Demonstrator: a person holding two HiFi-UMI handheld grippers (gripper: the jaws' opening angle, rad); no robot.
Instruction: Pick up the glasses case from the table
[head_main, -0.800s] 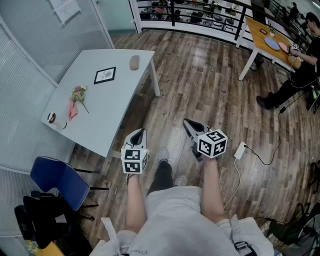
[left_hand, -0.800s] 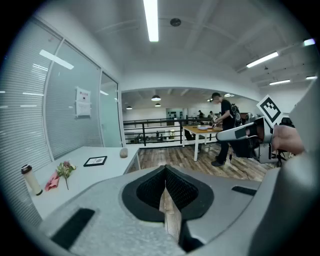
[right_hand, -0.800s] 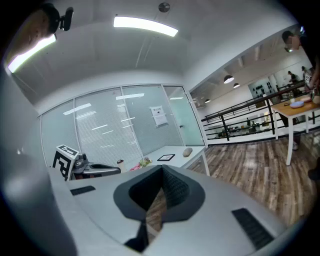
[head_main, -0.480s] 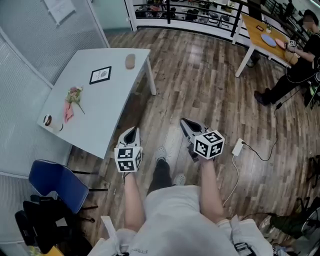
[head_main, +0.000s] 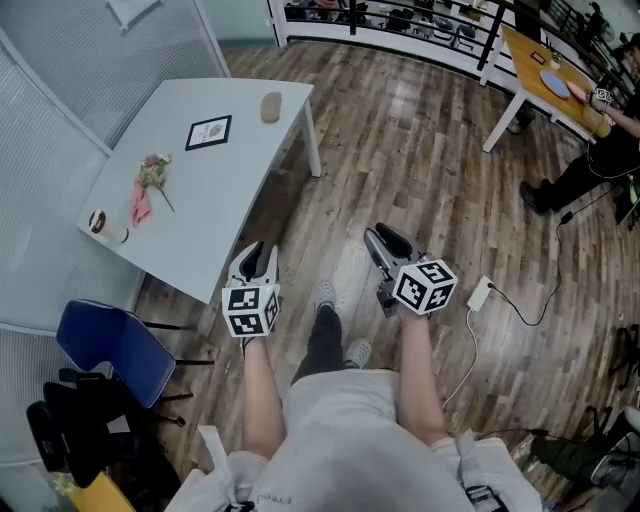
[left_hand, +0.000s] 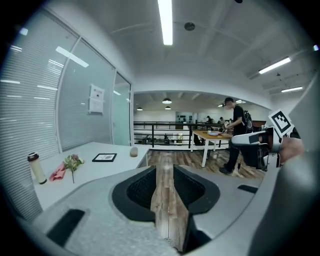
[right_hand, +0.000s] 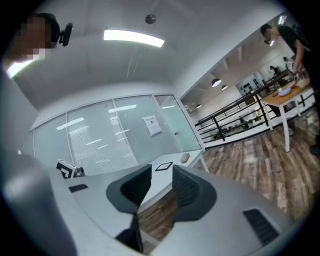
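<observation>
The glasses case (head_main: 271, 107) is a small tan oval near the far edge of the pale grey table (head_main: 230, 190), beside a black-framed picture (head_main: 209, 132). It also shows small and far off in the left gripper view, glasses case (left_hand: 134, 151), and the right gripper view, glasses case (right_hand: 185, 158). My left gripper (head_main: 250, 262) hovers over the floor just off the table's near corner, open by a narrow gap with nothing in it. My right gripper (head_main: 385, 245) is further right over the wooden floor, open and holding nothing. Both are well short of the case.
On the table lie a flower (head_main: 152, 175), a pink cloth (head_main: 139, 207) and a cup (head_main: 105, 226). A blue chair (head_main: 115, 345) stands at its near left. A white power strip with cable (head_main: 481, 295) lies on the floor; a person (head_main: 600, 150) stands at a wooden table (head_main: 545, 75).
My left gripper has drifted a little left, closer to the table's near corner. The right gripper stays about where it was. Both sets of jaws look unchanged.
</observation>
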